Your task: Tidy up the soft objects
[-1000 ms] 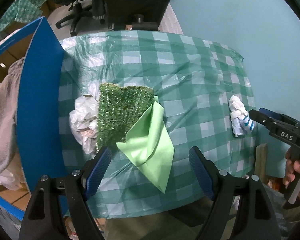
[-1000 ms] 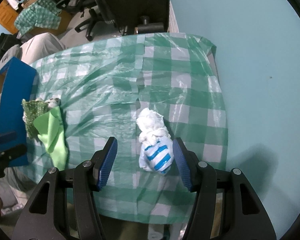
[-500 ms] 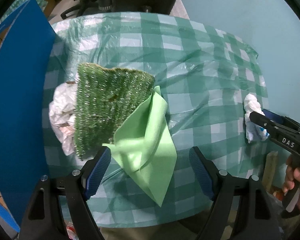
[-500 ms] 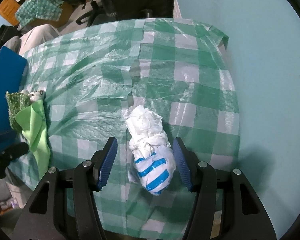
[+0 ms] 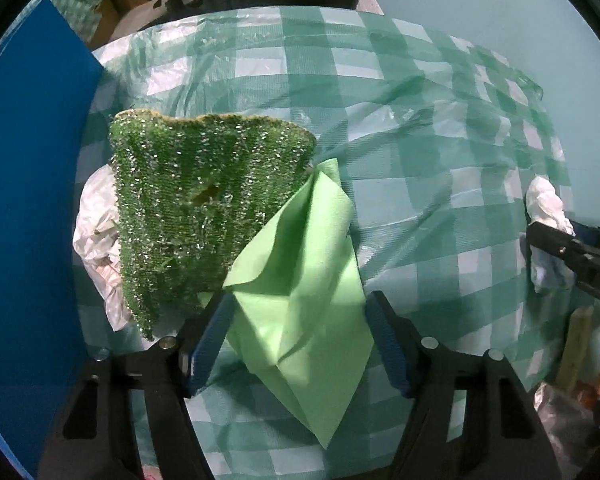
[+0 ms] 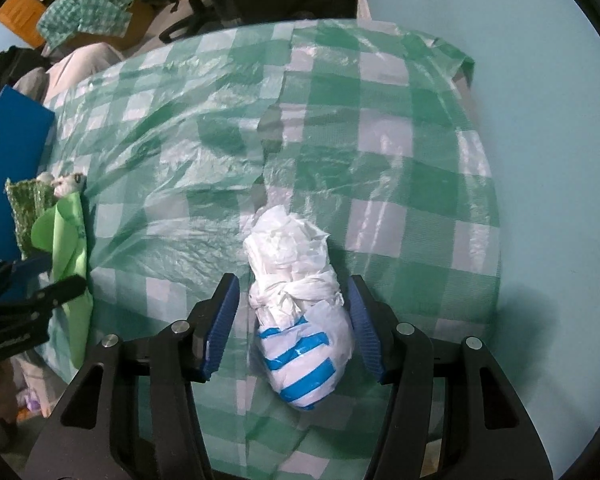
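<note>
Green-and-white checked plastic covers the counter point(image 6: 380, 128), set against a pale blue wall. Near its right edge lies the knotted white bag with blue stripes point(image 6: 300, 320), and the right tool point(image 6: 294, 328) has come down around it since a second ago: the bag now sits between the blue pads, which are closing slowly but do not yet press on it, a sliver of cloth showing on each side.

Toward the left edge lies the light green cloth point(image 5: 300, 300), one corner lapped onto the glittery green scrub pad point(image 5: 204, 208), which rests on a crumpled white bag point(image 5: 96, 216) beside a blue box wall point(image 5: 28, 200). The left tool point(image 5: 296, 336) has dropped much closer too (the cloth fills far more of its view than before), and its jaws are closing with the cloth's folded middle between them, nothing pinched so far.

Both pick-ups look a squeeze away; sorting itself appears not yet begun.
</note>
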Demonstrator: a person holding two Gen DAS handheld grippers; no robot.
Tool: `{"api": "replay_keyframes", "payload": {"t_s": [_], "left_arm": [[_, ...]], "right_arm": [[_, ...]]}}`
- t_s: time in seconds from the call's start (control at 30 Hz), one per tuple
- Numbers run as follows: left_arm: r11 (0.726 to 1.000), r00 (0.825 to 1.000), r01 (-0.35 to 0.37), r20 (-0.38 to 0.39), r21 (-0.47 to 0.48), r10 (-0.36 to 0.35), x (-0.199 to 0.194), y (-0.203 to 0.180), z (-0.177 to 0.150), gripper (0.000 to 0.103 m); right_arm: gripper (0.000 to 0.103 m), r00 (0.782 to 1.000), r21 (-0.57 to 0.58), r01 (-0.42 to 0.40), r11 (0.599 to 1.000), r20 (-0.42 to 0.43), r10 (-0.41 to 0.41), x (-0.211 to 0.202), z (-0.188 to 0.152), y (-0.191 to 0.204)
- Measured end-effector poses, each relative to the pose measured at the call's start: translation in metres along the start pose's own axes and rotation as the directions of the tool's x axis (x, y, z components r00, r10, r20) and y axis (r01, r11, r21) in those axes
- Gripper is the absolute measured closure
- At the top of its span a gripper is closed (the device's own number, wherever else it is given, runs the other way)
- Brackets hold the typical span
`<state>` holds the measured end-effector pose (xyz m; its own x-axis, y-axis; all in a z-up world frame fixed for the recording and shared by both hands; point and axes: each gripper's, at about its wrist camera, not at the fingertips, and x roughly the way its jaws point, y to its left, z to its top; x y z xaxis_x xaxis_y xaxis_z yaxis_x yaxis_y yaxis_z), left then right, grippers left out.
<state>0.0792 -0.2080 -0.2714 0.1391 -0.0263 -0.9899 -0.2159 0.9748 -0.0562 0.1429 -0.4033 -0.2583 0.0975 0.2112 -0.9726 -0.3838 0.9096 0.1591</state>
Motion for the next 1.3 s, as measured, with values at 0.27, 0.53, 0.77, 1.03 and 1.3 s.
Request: {"api": "replay_keyframes", "payload": {"t_s": [0.27, 0.53, 0.77, 1.03, 1.3], "left_arm": [[1.0, 0.999, 0.027, 0.029, 0.003, -0.027, -0.008, 0.007, -0.004, 0.08], [0.996, 0.995, 0.089, 0.049, 0.028, -0.091, -0.024, 0.023, -0.015, 0.099], [0.991, 0.99, 0.135, 0.045, 0.011, -0.135, -0.039, 0.031, -0.026, 0.096], [0.995, 0.994, 0.098, 0.042, -0.005, -0.098, -0.034, 0.022, -0.021, 0.032], [0.996, 0.999, 0.041, 0.028, 0.076, -0.044, -0.017, -0.009, -0.017, 0.023]], "right_arm": [[0.064, 1.0, -0.044, 0.0, 0.999, -0.006, 0.0, 0.001, -0.006, 0.015], [0.065, 1.0, -0.049, -0.019, 0.999, 0.006, 0.019, -0.01, -0.009, 0.026], [0.065, 0.998, -0.047, -0.053, 0.998, 0.016, 0.054, -0.024, -0.008, 0.032], [0.065, 0.997, -0.053, -0.068, 0.996, 0.024, 0.07, -0.033, -0.008, 0.036], [0.065, 0.997, -0.063, -0.074, 0.995, 0.021, 0.076, -0.034, -0.007, 0.04]]}}
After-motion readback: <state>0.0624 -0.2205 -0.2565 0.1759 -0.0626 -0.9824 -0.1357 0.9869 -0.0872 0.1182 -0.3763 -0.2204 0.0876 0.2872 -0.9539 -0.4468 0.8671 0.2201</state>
